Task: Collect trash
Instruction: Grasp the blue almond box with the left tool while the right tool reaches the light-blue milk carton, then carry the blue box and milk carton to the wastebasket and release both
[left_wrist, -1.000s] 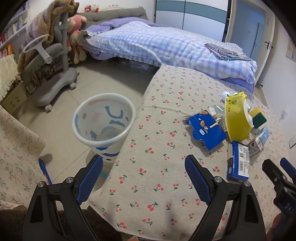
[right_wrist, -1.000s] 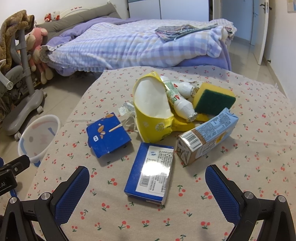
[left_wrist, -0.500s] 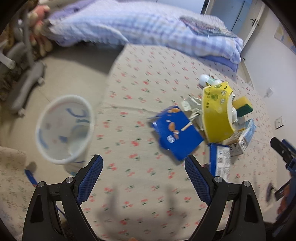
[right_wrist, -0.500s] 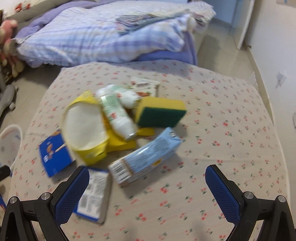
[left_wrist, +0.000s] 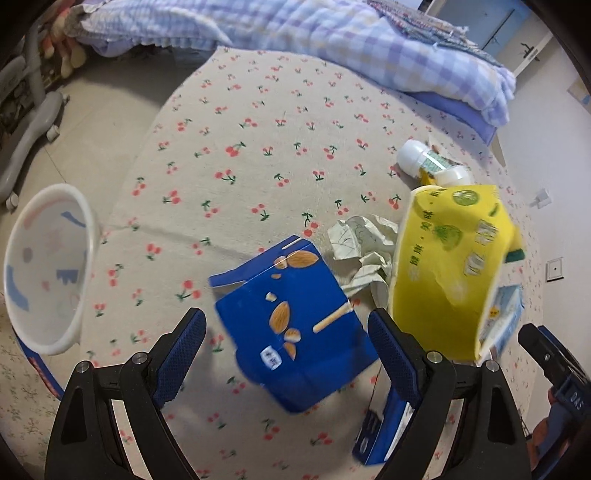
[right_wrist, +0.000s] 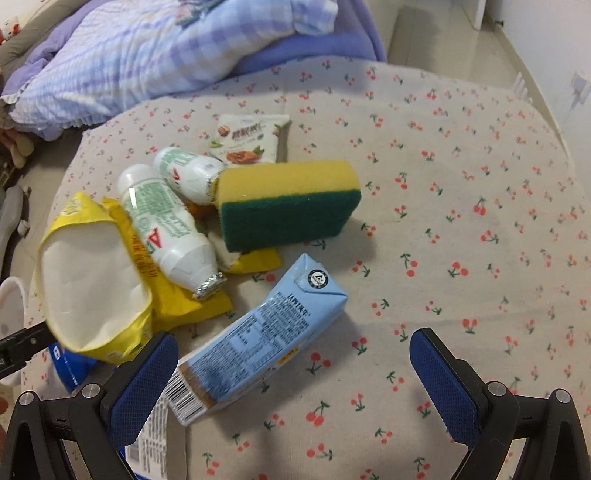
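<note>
My left gripper (left_wrist: 286, 341) points down, open, over a flattened blue almond box (left_wrist: 295, 332) that lies on the cherry-print tablecloth (left_wrist: 258, 155) between its fingers; neither pad presses on it. Right of the box are crumpled paper (left_wrist: 362, 243), a yellow bag (left_wrist: 450, 273) and a white bottle (left_wrist: 432, 166). My right gripper (right_wrist: 291, 373) is open above a light blue drink carton (right_wrist: 258, 339), whose barcode end is beside the left finger. Beyond it lie a yellow-green sponge (right_wrist: 288, 199), two white bottles (right_wrist: 166, 225), a snack packet (right_wrist: 251, 140) and the yellow bag (right_wrist: 96, 288).
A white wastebasket (left_wrist: 44, 269) stands on the floor off the table's left edge. A second blue box (left_wrist: 384, 432) lies under the left gripper's right finger. A bed with a checked quilt (left_wrist: 332, 33) is behind the table, and a grey chair base (left_wrist: 29, 122) at far left.
Both grippers have moved forward over the table and tipped downward. The left one went from beside the wastebasket to over the almond box; the right one shifted right to over the light blue carton.
</note>
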